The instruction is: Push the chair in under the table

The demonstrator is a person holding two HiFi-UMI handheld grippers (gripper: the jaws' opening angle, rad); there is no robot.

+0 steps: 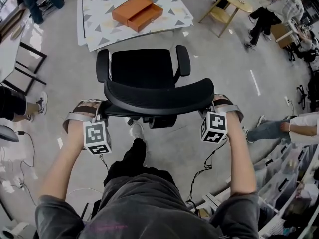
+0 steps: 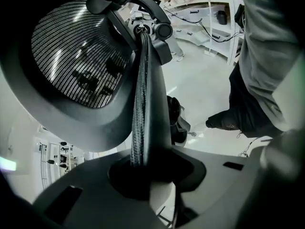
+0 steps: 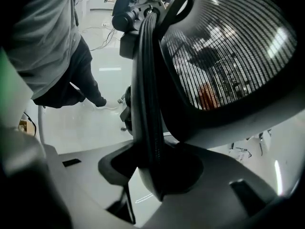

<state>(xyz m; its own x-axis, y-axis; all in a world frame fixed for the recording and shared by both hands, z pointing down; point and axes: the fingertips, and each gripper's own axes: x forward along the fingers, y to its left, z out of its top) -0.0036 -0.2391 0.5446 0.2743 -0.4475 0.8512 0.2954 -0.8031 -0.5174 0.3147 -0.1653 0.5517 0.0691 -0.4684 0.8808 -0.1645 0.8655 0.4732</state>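
A black office chair (image 1: 143,67) with a mesh backrest (image 1: 159,96) stands in front of me, its seat facing the white patterned table (image 1: 99,26) further ahead. My left gripper (image 1: 101,112) is clamped on the backrest's left edge (image 2: 143,104), which runs down between its jaws. My right gripper (image 1: 212,109) grips the backrest's right edge (image 3: 150,104) the same way. In both gripper views the dark rim fills the gap at the jaw base, and the mesh (image 2: 76,56) curves away to the side. The chair's armrests (image 1: 182,59) point toward the table.
An orange box (image 1: 137,12) lies on the table. My own leg and shoe (image 1: 136,131) are just behind the chair base. Cables (image 1: 204,171) trail on the floor. A wooden chair (image 1: 219,15), seated people (image 1: 271,14) and a black-framed table (image 1: 22,59) ring the floor.
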